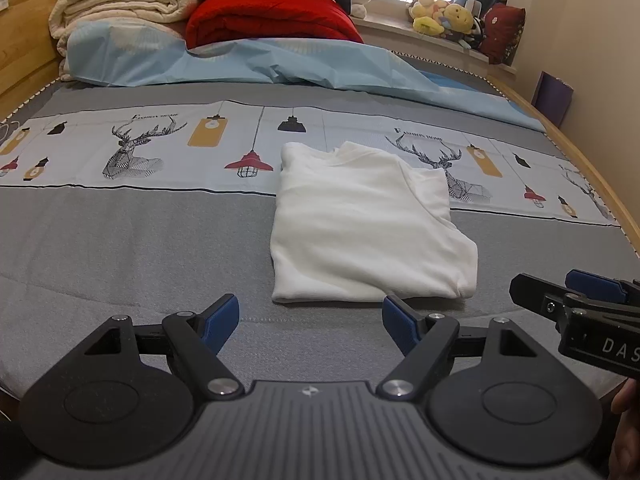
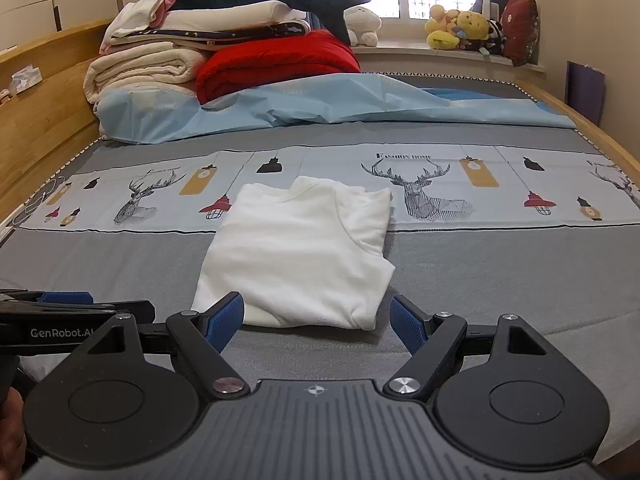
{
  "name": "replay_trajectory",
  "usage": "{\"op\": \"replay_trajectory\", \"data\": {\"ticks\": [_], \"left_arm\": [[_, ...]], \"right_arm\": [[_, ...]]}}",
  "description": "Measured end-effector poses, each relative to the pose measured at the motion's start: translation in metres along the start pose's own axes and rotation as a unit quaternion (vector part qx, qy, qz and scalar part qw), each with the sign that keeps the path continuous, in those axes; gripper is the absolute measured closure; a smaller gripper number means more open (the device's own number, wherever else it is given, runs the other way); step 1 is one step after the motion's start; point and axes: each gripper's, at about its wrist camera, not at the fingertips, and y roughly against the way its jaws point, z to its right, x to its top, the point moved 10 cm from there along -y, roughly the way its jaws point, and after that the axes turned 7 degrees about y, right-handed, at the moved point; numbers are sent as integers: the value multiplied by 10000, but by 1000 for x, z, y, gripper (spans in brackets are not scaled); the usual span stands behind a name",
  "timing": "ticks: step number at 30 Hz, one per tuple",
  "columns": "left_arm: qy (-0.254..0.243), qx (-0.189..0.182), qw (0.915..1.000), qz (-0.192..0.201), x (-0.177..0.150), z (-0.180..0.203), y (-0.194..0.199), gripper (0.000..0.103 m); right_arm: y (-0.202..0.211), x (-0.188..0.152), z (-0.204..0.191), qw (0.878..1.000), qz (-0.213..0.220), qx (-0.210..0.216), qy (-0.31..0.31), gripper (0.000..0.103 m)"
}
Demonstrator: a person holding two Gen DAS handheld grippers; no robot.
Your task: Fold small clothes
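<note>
A white garment [image 1: 360, 224] [image 2: 300, 256] lies folded into a rough rectangle on the grey bedsheet [image 1: 140, 248] [image 2: 500, 276]. My left gripper [image 1: 311, 322] hovers just short of the garment's near edge, open, with nothing between its blue pads. My right gripper [image 2: 318, 322] also stands open and empty at the garment's near edge. In the left wrist view the right gripper [image 1: 568, 292] shows from the side at the right; in the right wrist view the left gripper [image 2: 80, 306] shows at the left edge. Neither touches the cloth.
A light blue sheet [image 1: 248, 64] [image 2: 340, 100] is bunched across the far part of the bed. Behind it are stacked cream blankets [image 1: 120, 4] and a red quilt [image 1: 272, 18] [image 2: 280, 64]. Plush toys [image 2: 460, 28] sit on the windowsill. A wooden bed frame [image 2: 44, 120] borders both sides.
</note>
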Motion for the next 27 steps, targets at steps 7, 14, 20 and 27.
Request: {"op": "replay_trajectory", "data": {"ticks": [7,14,20,27], "left_arm": [[1,-21,10000,-14,0,-1,0,20],[-19,-40,10000,-24,-1,1,-1,20],[-19,-42,10000,-23,-1,2,-1,20],[-39,-52,10000,-23,-1,3,-2,20]], "right_arm": [[-2,0,1,10000,-10,3,-7,22],[-2,-1,2,10000,-8,21,-25,22],[-2,-1,2,10000,-3,29,-34,22],[-1,0,0,10000,16,32,-28,22]]}}
